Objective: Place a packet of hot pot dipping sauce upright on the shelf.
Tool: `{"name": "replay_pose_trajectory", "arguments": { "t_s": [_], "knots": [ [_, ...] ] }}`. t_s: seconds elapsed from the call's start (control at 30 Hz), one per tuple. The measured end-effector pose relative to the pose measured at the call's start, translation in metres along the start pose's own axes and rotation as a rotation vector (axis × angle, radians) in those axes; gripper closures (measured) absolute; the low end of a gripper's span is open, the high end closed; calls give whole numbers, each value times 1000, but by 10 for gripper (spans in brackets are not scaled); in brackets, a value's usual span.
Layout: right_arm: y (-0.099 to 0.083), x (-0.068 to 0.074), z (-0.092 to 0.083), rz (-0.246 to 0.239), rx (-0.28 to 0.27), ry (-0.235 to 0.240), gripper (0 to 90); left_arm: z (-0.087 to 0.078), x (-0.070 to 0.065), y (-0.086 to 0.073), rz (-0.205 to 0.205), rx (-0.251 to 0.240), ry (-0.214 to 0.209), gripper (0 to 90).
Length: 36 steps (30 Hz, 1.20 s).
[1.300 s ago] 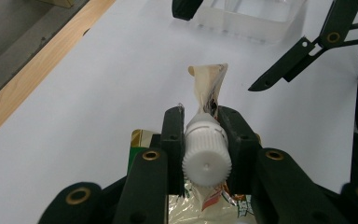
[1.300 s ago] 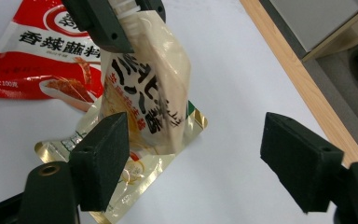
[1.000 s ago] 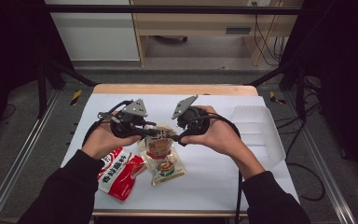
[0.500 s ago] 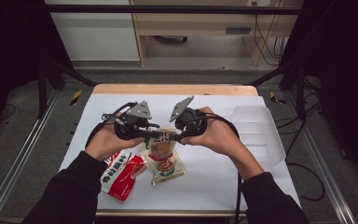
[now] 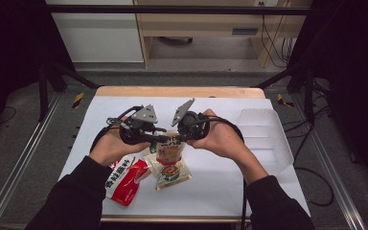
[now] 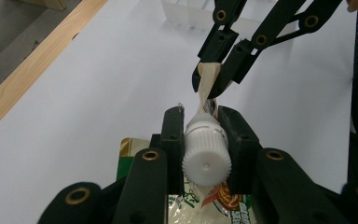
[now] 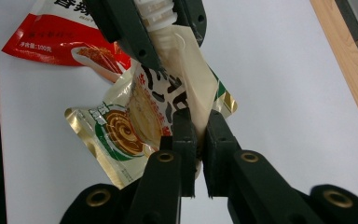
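Pouch (image 5: 168,152) work sits at the middle of the white table (image 5: 220,187), raised between your two hands. Your left gripper (image 6: 204,133) has its jaws narrowed onto the white ribbed cap (image 6: 206,150) of the spouted pouch, one pad on each side of the cap, which points back toward that gripper's camera. Your right gripper (image 7: 198,128) has just been closing its jaws, and they now pinch the beige top edge of the same pouch, with the film caught between the pads. In the left gripper view you see that grip from the other side: the right gripper's jaw tips clamp a thin folded strip of the pouch just beyond the cap.

From above, your left hand (image 5: 110,146) and your right hand (image 5: 220,139) face each other, the grippers close together over the pouch's upper end, the printed body hanging down toward you. A second printed pouch (image 5: 171,173) lies flat on the table right beneath it. A red-and-white packet (image 5: 124,179) lies just to its left, near your left sleeve. A clear plastic tray (image 5: 263,139) stands at the right side of the table, apart from the pouches.
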State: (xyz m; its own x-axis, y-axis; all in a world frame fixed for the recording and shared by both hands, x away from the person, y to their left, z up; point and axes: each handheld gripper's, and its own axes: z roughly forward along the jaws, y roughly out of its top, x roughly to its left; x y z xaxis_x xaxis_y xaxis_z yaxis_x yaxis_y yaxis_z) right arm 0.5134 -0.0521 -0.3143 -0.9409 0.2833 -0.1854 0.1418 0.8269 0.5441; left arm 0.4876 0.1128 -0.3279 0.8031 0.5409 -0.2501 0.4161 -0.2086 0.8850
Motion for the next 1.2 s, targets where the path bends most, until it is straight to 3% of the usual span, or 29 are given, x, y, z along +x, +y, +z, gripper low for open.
{"name": "replay_pose_trajectory", "arguments": {
  "t_s": [0.2,0.43,0.63,0.83,1.2],
  "knots": [
    [1,-2,-4,4,-3,-6,885,-1,3,2,-15,-18,-2,704],
    [-3,-10,-15,10,15,-46,889,-3,8,2,-36,-37,29,363],
    [-10,-19,-25,19,15,-60,889,-6,14,-7,-42,-46,68,214],
    [-18,-24,-34,34,3,-75,889,-11,18,-13,-60,-50,76,147],
    [-31,-32,-59,36,-10,-104,889,-19,26,-24,-54,-80,94,125]
  ]
}}
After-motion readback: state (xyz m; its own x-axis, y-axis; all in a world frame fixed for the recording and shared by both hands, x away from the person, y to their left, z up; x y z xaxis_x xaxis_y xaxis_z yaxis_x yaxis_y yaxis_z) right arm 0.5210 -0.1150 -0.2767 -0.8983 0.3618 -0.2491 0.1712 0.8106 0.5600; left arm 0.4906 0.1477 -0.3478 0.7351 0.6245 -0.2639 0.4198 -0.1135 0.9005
